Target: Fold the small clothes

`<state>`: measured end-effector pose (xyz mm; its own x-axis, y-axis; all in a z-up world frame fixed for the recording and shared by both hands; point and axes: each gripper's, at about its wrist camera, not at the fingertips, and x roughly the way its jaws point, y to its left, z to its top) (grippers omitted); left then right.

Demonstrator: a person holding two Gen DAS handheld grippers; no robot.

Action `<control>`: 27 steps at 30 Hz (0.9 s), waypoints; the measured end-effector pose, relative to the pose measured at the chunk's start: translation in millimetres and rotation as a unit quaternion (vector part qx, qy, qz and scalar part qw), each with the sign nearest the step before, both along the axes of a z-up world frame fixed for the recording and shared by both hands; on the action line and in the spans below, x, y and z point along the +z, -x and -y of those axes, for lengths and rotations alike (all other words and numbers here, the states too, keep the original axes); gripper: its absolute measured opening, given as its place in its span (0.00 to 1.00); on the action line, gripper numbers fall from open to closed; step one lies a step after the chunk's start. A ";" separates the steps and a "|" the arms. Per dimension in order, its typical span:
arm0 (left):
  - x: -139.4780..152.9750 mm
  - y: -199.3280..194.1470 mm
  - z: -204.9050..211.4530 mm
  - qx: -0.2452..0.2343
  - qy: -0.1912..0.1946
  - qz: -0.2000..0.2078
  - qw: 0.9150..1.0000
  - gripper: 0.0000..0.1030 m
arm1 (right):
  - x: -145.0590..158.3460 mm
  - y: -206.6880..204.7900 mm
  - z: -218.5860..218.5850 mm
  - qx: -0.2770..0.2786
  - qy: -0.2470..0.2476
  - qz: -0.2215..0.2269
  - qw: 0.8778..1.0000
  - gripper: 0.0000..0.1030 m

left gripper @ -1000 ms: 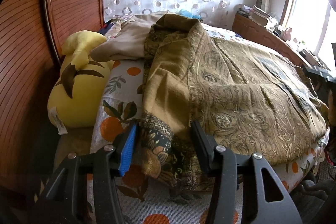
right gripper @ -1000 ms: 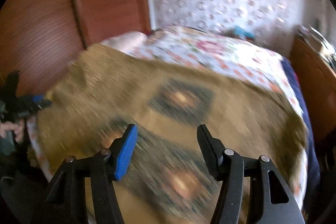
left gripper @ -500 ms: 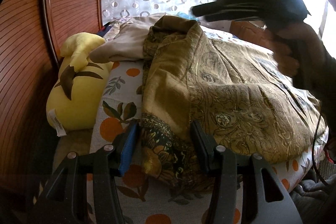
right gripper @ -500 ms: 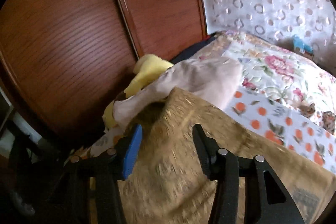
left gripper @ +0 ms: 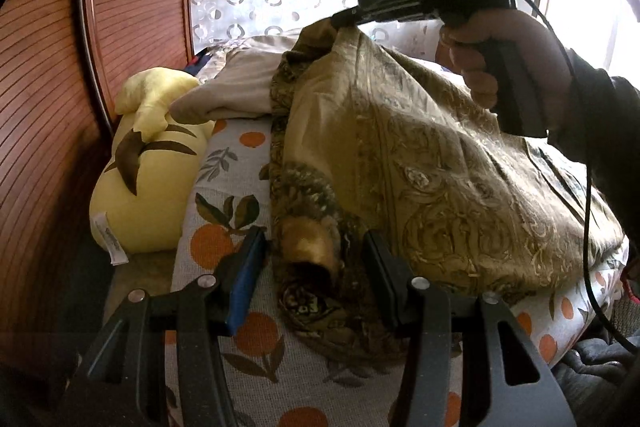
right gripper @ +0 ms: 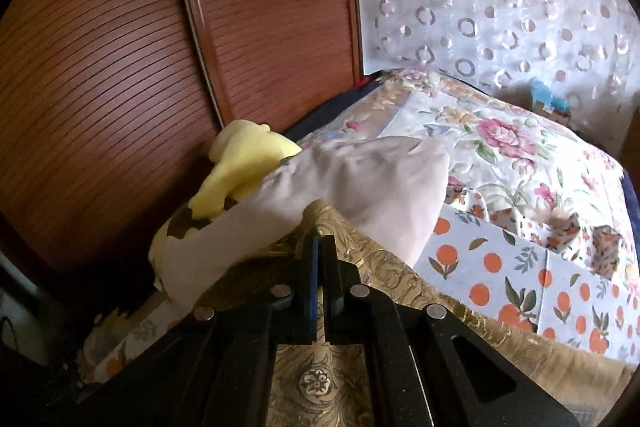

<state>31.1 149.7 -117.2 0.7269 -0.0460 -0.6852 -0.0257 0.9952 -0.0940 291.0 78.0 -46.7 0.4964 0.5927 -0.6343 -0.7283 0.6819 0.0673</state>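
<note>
Since the earlier frames the right gripper point(left gripper: 340, 21) has travelled across the bed point(right gripper: 520, 267) to the far end of the golden paisley garment point(left gripper: 440, 167), and its jaws have just been closing; they now stand pressed together on a raised corner of that cloth. In the left wrist view this gripper sits in the upper middle of the frame, with the person's right hand point(left gripper: 508, 55) around its handle at the upper right and a dark sleeve point(left gripper: 600, 119) behind it. In the right wrist view the same gripper point(right gripper: 318, 251) is at the lower centre, and the golden fabric bunches up at its tips.

At the bottom centre of the left wrist view, the left gripper point(left gripper: 312, 267) has not moved. Its jaws stand at a middle width, with the near crumpled end of the garment between them; whether the pads press on the cloth I cannot tell.

From the centre to the right of the left wrist view, the garment lies spread over the bed, on a sheet printed with oranges point(left gripper: 224, 227). A beige cloth point(left gripper: 236, 95) lies just beside its far end, touching a yellow plush toy point(left gripper: 148, 187) at the left, next to the brown wooden wardrobe door point(left gripper: 48, 107).
</note>
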 end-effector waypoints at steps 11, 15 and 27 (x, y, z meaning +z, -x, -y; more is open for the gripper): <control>7.2 -3.9 -11.6 0.015 0.026 -0.005 1.000 0.50 | 28.9 39.7 61.2 -0.003 0.037 0.031 0.999 0.51; 3.8 -10.1 -12.4 0.016 0.029 -0.015 0.999 0.50 | 29.2 78.8 117.6 -0.013 0.044 0.036 0.998 0.57; 3.0 -9.3 -3.0 0.007 0.009 -0.020 1.000 0.41 | 10.2 156.1 269.6 -0.099 0.055 0.031 0.993 0.58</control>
